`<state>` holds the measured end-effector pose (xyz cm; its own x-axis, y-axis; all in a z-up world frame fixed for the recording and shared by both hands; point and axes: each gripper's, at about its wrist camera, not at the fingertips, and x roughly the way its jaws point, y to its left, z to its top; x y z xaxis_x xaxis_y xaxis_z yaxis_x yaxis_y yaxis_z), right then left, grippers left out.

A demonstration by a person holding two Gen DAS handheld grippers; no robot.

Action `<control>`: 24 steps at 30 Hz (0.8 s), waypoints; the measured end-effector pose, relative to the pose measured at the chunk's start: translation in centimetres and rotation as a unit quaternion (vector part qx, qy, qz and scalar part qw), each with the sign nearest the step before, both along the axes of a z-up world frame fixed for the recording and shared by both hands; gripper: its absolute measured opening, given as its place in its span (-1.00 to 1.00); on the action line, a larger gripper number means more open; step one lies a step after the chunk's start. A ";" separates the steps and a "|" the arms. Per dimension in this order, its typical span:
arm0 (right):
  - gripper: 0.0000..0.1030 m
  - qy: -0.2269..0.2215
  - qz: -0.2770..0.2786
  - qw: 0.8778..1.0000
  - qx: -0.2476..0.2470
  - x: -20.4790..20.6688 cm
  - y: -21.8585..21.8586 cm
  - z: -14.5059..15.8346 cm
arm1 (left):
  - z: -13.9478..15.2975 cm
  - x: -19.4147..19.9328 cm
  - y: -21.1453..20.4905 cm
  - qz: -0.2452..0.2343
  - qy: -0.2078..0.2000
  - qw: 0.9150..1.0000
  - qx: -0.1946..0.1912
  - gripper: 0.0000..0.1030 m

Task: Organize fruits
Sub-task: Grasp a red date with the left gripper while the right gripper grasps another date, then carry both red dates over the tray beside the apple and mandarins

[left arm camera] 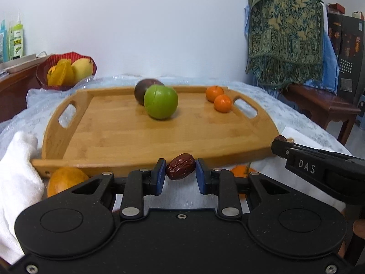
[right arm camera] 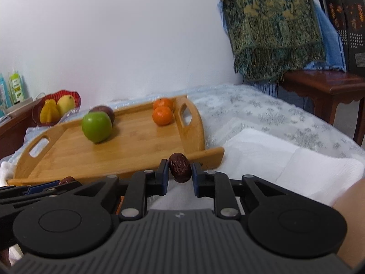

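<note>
My left gripper (left arm camera: 180, 171) is shut on a wrinkled red date (left arm camera: 180, 166), just in front of the near rim of the wooden tray (left arm camera: 127, 137). My right gripper (right arm camera: 180, 171) is shut on another red date (right arm camera: 180, 167) by the tray's (right arm camera: 136, 146) near right corner; it also shows at the right of the left wrist view, right gripper (left arm camera: 279, 145). On the tray lie a green apple (left arm camera: 160, 102), a dark purple fruit (left arm camera: 142, 89) behind it, and two small mandarins (left arm camera: 222, 103) near the right handle. The apple (right arm camera: 97, 126) and mandarins (right arm camera: 162, 115) appear in the right view too.
An orange (left arm camera: 65, 181) and a mandarin (left arm camera: 241, 171) lie on the table below the left gripper. A red basket (left arm camera: 66, 69) with yellow fruit stands at the back left. White towels (left arm camera: 18, 178) (right arm camera: 285, 162) flank the tray. A wooden bench (right arm camera: 324, 86) with draped cloth stands at right.
</note>
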<state>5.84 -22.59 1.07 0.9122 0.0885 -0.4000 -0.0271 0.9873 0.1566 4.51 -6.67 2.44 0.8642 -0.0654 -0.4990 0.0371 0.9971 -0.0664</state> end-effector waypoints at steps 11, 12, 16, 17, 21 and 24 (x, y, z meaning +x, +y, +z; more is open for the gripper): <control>-0.51 -0.026 0.037 0.999 0.001 3.1 0.8 2.8 | 2.9 4.9 0.6 0.001 -0.002 1.000 0.002 -0.48; -0.51 -0.028 0.039 0.999 0.001 3.6 0.8 3.0 | 3.0 5.4 0.6 0.001 0.001 1.000 0.002 -0.48; -0.51 -0.026 0.053 0.998 -0.016 5.9 1.2 3.4 | 2.7 7.7 0.5 -0.003 0.025 1.000 -0.005 -0.48; -0.51 -0.022 0.056 0.998 -0.019 6.5 1.3 3.4 | 2.5 8.2 0.5 -0.004 0.029 1.000 -0.006 -0.48; -0.51 -0.002 0.063 0.998 -0.024 8.9 1.6 3.0 | 2.0 9.9 0.2 -0.004 0.029 1.000 0.001 -0.48; -0.51 0.015 0.062 0.998 -0.012 10.3 1.6 2.5 | 1.4 10.6 0.3 0.001 0.029 1.000 -0.001 -0.48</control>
